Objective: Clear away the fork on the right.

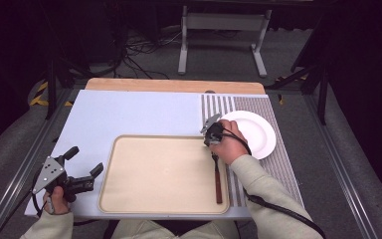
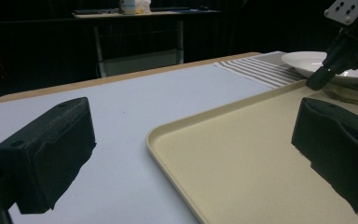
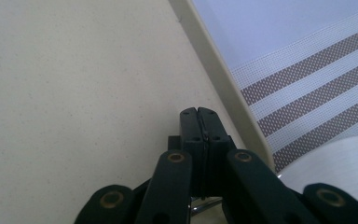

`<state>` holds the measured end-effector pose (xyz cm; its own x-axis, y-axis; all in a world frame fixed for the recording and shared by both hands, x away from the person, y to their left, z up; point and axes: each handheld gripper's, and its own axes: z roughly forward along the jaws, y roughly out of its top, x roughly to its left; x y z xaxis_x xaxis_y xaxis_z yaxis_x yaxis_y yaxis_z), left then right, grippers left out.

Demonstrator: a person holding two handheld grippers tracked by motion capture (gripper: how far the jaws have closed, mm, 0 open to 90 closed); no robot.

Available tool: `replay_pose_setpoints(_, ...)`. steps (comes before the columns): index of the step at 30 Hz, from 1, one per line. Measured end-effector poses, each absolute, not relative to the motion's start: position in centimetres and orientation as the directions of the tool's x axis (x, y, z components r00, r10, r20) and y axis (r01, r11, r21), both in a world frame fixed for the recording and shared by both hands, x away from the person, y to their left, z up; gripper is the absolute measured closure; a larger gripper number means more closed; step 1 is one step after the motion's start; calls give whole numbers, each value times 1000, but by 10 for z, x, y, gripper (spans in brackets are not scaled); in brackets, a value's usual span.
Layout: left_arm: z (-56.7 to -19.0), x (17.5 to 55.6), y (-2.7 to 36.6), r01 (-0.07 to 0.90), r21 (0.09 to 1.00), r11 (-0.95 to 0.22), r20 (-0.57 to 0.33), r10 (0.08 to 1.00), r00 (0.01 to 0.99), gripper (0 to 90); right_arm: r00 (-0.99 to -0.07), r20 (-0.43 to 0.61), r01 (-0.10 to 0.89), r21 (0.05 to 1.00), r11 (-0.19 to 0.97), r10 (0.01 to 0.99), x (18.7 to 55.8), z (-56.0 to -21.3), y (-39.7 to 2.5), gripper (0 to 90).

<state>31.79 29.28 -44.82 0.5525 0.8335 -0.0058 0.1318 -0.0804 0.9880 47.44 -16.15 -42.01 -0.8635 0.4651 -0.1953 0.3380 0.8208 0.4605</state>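
Two jaws of the right gripper (image 3: 199, 122) press flat together, a fork (image 1: 217, 177) lying just behind them on the tray (image 1: 129, 189). The left gripper (image 1: 85, 168) gapes wide, holding nothing, beside the tray's left edge.

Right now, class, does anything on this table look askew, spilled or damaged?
Nothing stands out. The fork lies straight along the right edge of the tray, the white plate sits whole on the striped mat, and nothing is spilled.

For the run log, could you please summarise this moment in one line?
right tool: shut, over tray right edge | fork: lying in tray | left tool: open, empty | plate: on mat
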Motion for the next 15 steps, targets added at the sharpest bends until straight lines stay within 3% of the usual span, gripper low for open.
replay_pose_setpoints(3,-448,318,293,134,987,-85,-4,833,553,0,-864,-197,323,490,810,463,472,-412,-162,878)
replay_pose_setpoints(6,-448,318,293,134,987,-84,-4,833,553,0,-859,-201,314,519,795,471,468,-403,-162,781)
replay_pose_setpoints(12,-448,318,293,135,987,-85,-4,833,554,0,-858,-231,249,596,764,459,461,-389,-164,372)
replay_pose_setpoints(15,-448,319,292,133,987,-85,-3,831,556,0,-848,-232,247,624,741,477,456,-381,-168,298)
